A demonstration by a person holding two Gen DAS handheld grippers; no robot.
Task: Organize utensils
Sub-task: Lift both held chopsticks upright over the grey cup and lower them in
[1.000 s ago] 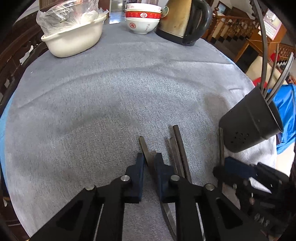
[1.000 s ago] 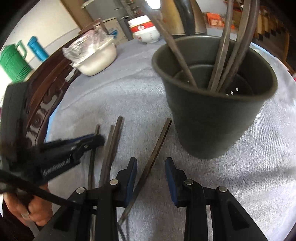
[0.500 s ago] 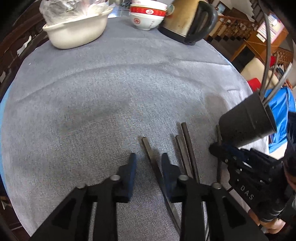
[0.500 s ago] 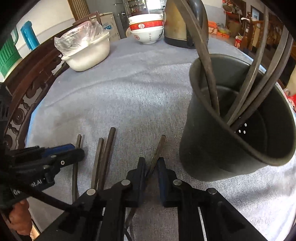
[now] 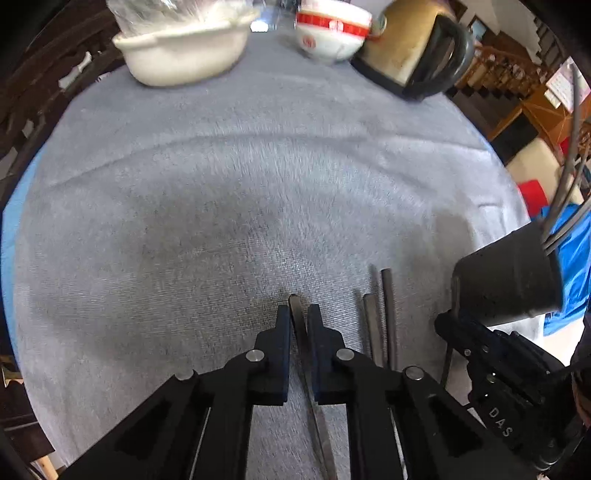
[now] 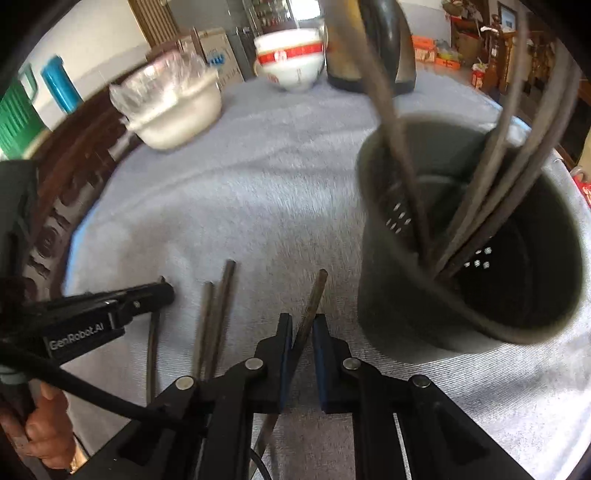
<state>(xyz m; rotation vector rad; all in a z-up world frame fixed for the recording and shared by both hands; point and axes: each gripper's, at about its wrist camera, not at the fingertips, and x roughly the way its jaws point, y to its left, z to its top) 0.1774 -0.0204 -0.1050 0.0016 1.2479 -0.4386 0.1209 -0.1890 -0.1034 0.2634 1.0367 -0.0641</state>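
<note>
Dark chopsticks lie on the grey cloth near the front edge. My left gripper (image 5: 299,314) is shut on one chopstick (image 5: 294,304), whose tip pokes out just past the pads. My right gripper (image 6: 303,325) is shut on another chopstick (image 6: 317,291), just left of the black holder (image 6: 399,314). Several long utensils (image 6: 517,147) stand in that holder. Two loose chopsticks (image 6: 218,299) lie side by side between the grippers. In the left wrist view the loose pair (image 5: 382,317), the right gripper (image 5: 443,321) and the holder (image 5: 506,280) sit to the right.
At the table's far side stand a white basin with a plastic bag (image 5: 184,55), a red-and-white bowl (image 5: 332,33) and a kettle (image 5: 413,51). A dark wooden chair (image 6: 55,221) borders the left edge. A person's hand (image 6: 48,424) holds the left gripper.
The left jaws spread around the chopstick, then closed onto it. The right jaws, open a second ago, closed on their chopstick and stayed so.
</note>
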